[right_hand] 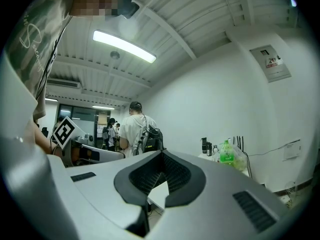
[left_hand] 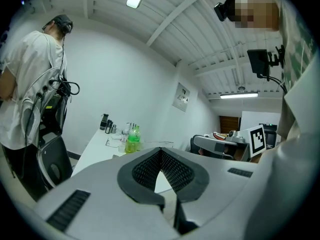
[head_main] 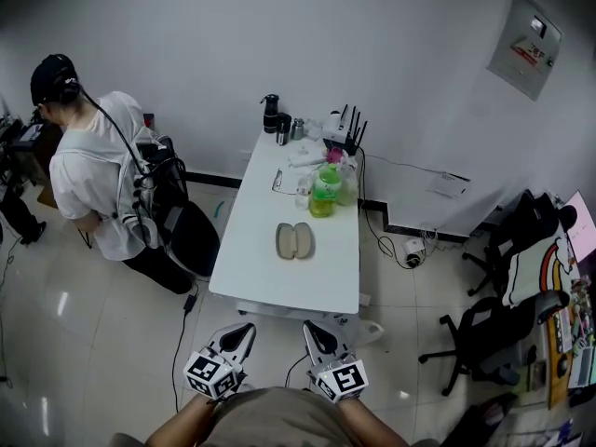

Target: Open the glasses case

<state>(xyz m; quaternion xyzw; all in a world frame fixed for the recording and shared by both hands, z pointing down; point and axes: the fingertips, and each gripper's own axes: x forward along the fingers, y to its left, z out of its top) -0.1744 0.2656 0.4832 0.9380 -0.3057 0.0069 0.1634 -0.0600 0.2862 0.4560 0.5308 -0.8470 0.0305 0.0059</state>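
A grey oval glasses case (head_main: pixel 294 240) lies on the white table (head_main: pixel 251 273), near its middle, lid closed as far as I can tell. My left gripper (head_main: pixel 244 329) and right gripper (head_main: pixel 311 328) are held close to my body, short of the table's near edge, well apart from the case. Both are shut with nothing between the jaws. In the left gripper view the left gripper (left_hand: pixel 161 150) points toward the table (left_hand: pixel 95 149). The right gripper (right_hand: pixel 161 154) in its own view points level across the room; the case is hidden in both gripper views.
A green bottle (head_main: pixel 323 194), a clear bag, a black flask (head_main: pixel 270 114), cups and a router (head_main: pixel 345 130) crowd the table's far end. A person in a white shirt (head_main: pixel 88 170) stands left beside a black chair (head_main: pixel 191 231). More office chairs (head_main: pixel 489 333) stand right.
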